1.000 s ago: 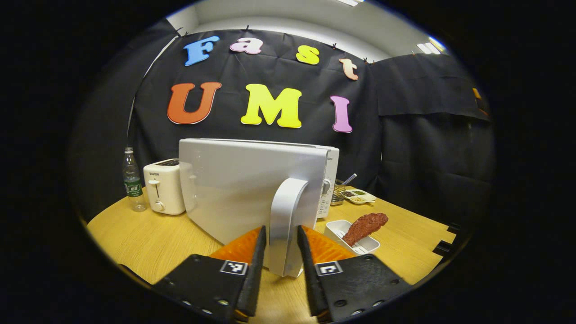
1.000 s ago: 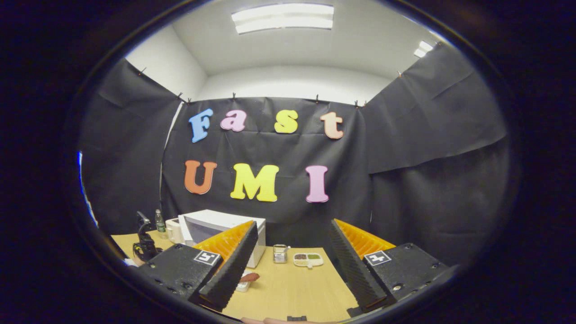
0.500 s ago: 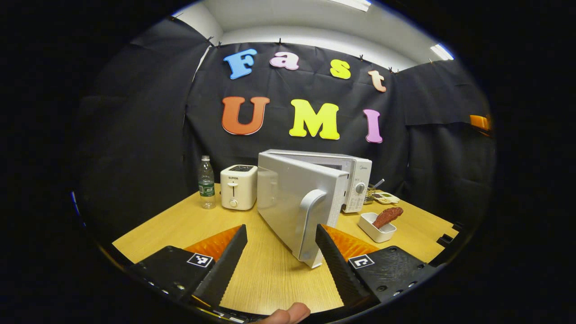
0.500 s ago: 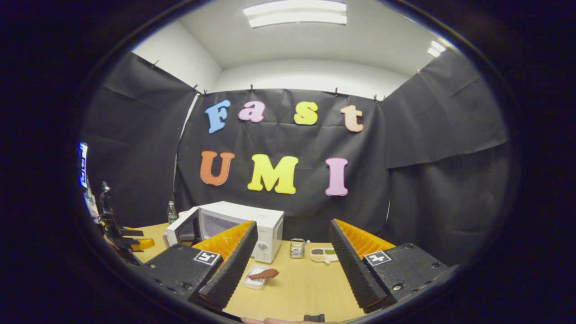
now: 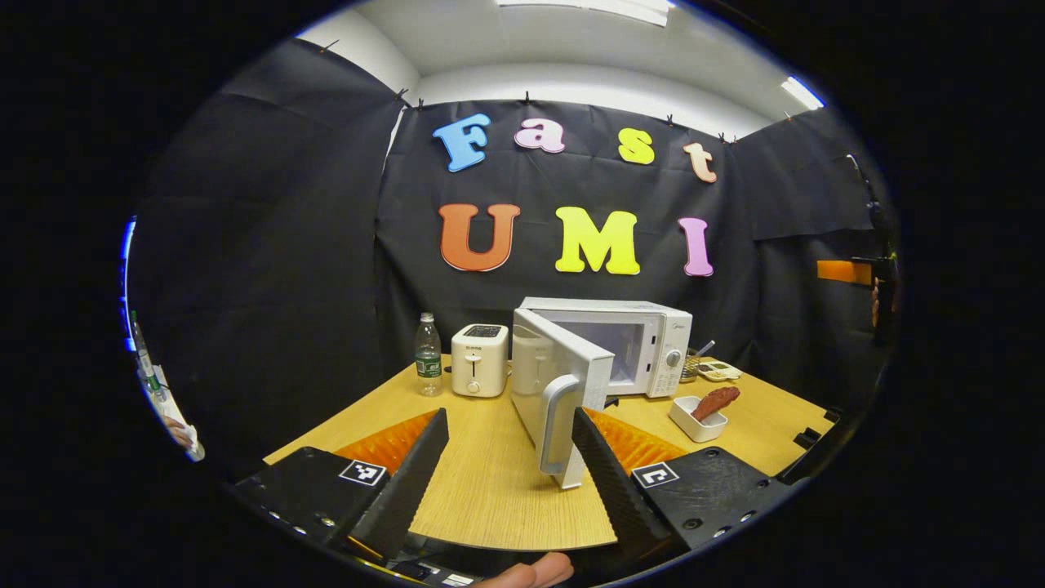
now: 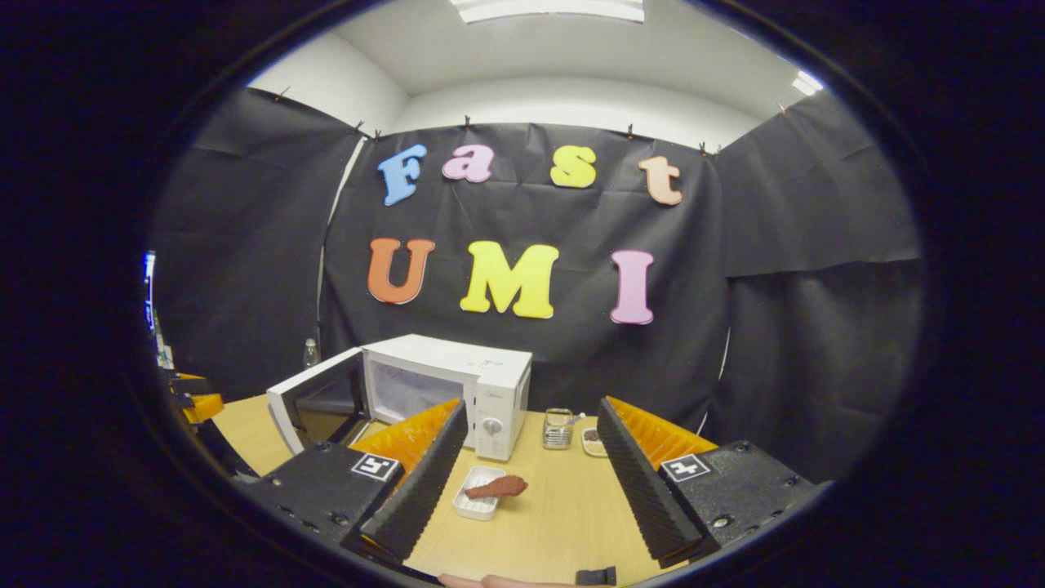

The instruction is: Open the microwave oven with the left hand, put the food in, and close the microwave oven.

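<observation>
1. Beside the microwave (image 5: pixel 629 347), on its control-panel side and nearer the table's front edge, the food (image 5: pixel 715 402) is lying in a small white tray (image 5: pixel 695 420); it is not touching the oven, and it is sitting within reach of the open cavity, probably so it can be lifted straight in.

2. Away from the microwave's front, the door (image 5: pixel 563 392) is standing swung wide on its hinge, handle (image 5: pixel 553 425) pointing toward the left gripper view, so the cavity is lying exposed and the opening step looks done.

3. Short of that door, the left gripper (image 5: pixel 510 465) is hovering with its fingers spread apart and nothing between them; the handle is appearing between them but farther off, not touched.

4. Facing the microwave from the tray's side, the right gripper (image 6: pixel 531 465) is also hanging with fingers wide apart and empty; the tray (image 6: pixel 479 504) is showing between them on the table (image 6: pixel 563 523), which suggests it is lining up for a pick.

5. Relative to the microwave, the food (image 6: pixel 498 488) is a long reddish-brown piece, its long axis running roughly along the oven's front, one end propped on the tray's rim and pointing up and away from the door side.

6. Past the microwave's hinge side, a toaster (image 5: pixel 479 371) and a bottle (image 5: pixel 427 354) are standing clear of the door's swing.
</observation>
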A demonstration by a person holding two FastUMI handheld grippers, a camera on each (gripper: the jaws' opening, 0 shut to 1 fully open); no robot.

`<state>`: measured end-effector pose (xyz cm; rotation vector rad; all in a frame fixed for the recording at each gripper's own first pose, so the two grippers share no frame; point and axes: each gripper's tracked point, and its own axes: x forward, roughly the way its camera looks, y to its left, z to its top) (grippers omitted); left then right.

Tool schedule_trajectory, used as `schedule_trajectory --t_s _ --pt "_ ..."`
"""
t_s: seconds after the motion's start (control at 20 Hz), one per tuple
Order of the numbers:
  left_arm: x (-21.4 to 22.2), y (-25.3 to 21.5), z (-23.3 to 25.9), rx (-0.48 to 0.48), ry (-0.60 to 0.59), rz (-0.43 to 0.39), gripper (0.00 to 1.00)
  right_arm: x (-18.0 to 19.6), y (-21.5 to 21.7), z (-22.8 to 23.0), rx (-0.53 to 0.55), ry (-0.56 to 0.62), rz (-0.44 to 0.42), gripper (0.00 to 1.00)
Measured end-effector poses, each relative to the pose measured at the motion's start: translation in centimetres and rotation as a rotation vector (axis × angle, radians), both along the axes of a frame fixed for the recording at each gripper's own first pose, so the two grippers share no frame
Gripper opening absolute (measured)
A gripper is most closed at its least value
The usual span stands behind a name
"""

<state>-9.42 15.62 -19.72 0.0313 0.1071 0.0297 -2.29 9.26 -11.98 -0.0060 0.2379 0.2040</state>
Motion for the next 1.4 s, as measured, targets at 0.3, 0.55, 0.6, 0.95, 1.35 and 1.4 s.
schedule_trajectory --t_s 0.3,0.55,0.6,0.95,1.35,1.4 --pt "-1.1 -4.1 4.2 0.002 -0.09 -0.042 0.94 5.2 1.0 -7.1 -0.009 0.212 0.038 1.0" --pt "-2.9 -7.7 7.9 0.018 -0.167 -0.064 0.93 8.3 0.8 -15.5 0.022 0.49 0.075 1.0" --pt "-3.3 -8.3 8.6 0.007 -0.185 -0.068 0.93 8.7 1.1 -17.0 0.051 0.56 0.095 1.0" --pt "-4.4 -11.9 9.4 -0.025 -0.192 -0.141 0.93 11.3 2.4 -24.9 0.253 0.872 0.2 0.79" --pt "-2.7 -11.9 8.0 0.002 -0.141 -0.11 0.93 12.4 5.6 -28.9 0.515 1.045 0.325 0.52" --pt "-2.6 -11.7 7.6 0.012 -0.127 -0.098 0.93 11.8 5.6 -29.1 0.531 1.079 0.324 0.34"
